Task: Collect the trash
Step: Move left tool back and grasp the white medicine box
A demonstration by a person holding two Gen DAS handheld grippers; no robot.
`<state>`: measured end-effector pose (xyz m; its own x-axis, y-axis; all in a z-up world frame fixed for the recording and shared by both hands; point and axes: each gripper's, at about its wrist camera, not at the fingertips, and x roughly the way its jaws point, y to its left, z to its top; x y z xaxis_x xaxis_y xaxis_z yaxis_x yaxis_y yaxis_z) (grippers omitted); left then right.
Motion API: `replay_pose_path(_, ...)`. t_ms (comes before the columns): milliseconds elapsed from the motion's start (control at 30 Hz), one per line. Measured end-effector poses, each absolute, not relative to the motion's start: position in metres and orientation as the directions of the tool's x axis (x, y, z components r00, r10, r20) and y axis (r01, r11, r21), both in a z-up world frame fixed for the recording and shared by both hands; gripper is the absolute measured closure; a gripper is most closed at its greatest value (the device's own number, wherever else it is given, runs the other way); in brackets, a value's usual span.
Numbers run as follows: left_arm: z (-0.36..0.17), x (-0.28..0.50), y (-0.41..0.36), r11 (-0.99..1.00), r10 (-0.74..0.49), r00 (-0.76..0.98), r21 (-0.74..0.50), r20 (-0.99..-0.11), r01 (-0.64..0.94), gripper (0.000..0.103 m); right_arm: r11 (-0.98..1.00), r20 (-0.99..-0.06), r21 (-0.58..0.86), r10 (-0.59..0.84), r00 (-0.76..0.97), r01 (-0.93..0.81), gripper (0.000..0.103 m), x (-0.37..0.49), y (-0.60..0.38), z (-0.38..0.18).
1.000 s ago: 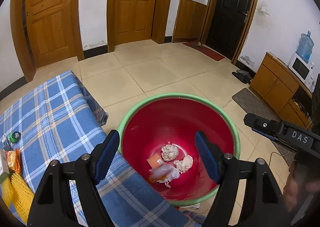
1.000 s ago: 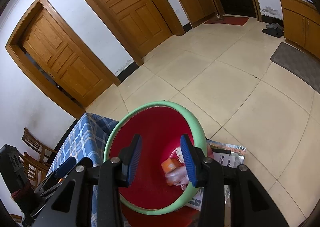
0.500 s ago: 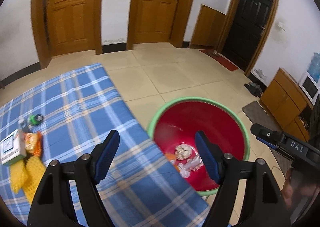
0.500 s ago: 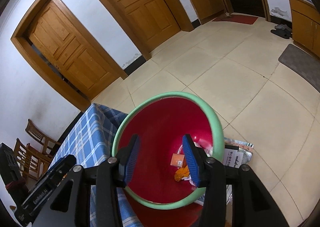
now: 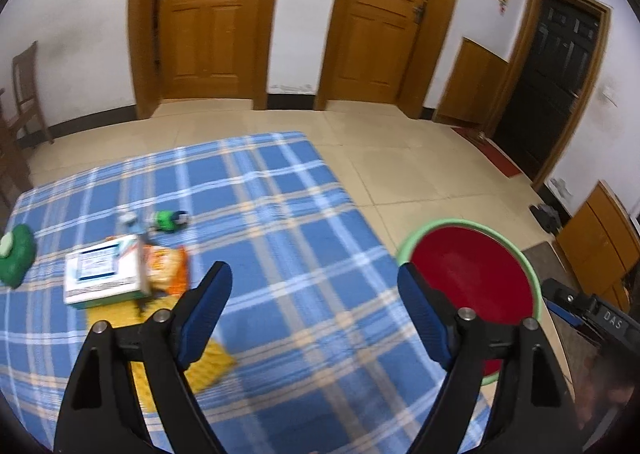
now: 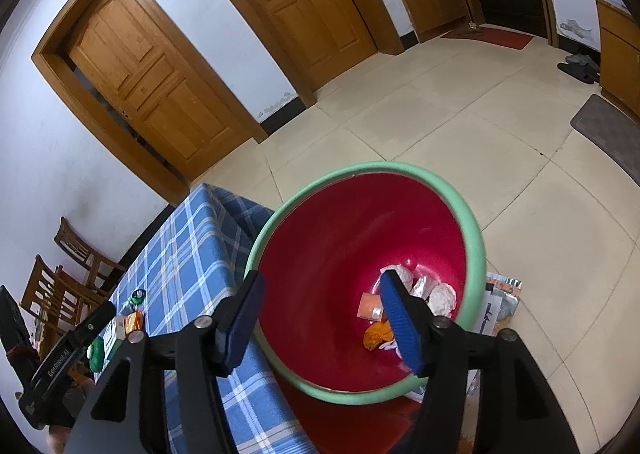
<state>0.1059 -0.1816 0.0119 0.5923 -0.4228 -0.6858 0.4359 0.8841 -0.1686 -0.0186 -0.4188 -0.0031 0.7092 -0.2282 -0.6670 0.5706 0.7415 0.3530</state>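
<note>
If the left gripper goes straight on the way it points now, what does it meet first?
Probably the blue plaid tablecloth: the open left gripper points at bare cloth, between the orange snack packet and the red bin. Depth is unclear.

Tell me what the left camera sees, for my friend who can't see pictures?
The open left gripper hovers over a blue plaid tablecloth with trash on it: a white box, an orange snack packet and a small green bottle. A red bin with a green rim stands beside the table on the right.
</note>
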Motion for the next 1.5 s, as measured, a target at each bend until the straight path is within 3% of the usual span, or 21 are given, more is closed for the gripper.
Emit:
replay_pose_path(133, 0.011, 0.111, -0.158, 0.906, -0.387, 0.614, -0.16, -0.687, 0.392, 0.011, 0.749, -0.678, 0.344, -0.219, 0.702, 0.566, 0.033, -0.013, -0.411, -0.005)
replay_pose_path(600, 0.0, 0.144, -0.068, 0.974, -0.223, 0.661, -0.135, -0.717, 0.183, 0.009, 0.769, -0.717, 0.297, -0.212, 0.664, 0.567, 0.029, 0.004, -0.386, -0.014)
replay_pose_path(900, -0.025, 0.167, -0.056, 0.984, -0.169, 0.622, -0.095, -0.764, 0.15, 0.003, 0.783, -0.747, 0.258, -0.209, 0.631, 0.565, 0.029, 0.02, -0.373, -0.022)
replay_pose_path(1333, -0.045, 0.187, -0.052, 0.983, -0.185, 0.593, -0.14, -0.784, 0.122, 0.003, 0.817, -0.775, 0.217, -0.189, 0.603, 0.535, 0.029, 0.039, -0.351, -0.033)
replay_pose_path(1400, -0.046, 0.188, -0.048, 0.979, -0.202, 0.588, -0.166, -0.783, 0.116, 0.011, 0.822, -0.777, 0.216, -0.182, 0.602, 0.527, 0.029, 0.041, -0.348, -0.035)
replay_pose_path(1500, -0.046, 0.188, -0.047, 0.974, -0.226, 0.584, -0.186, -0.779, 0.129, 0.012, 0.83, -0.779, 0.214, -0.173, 0.603, 0.514, 0.029, 0.044, -0.344, -0.036)
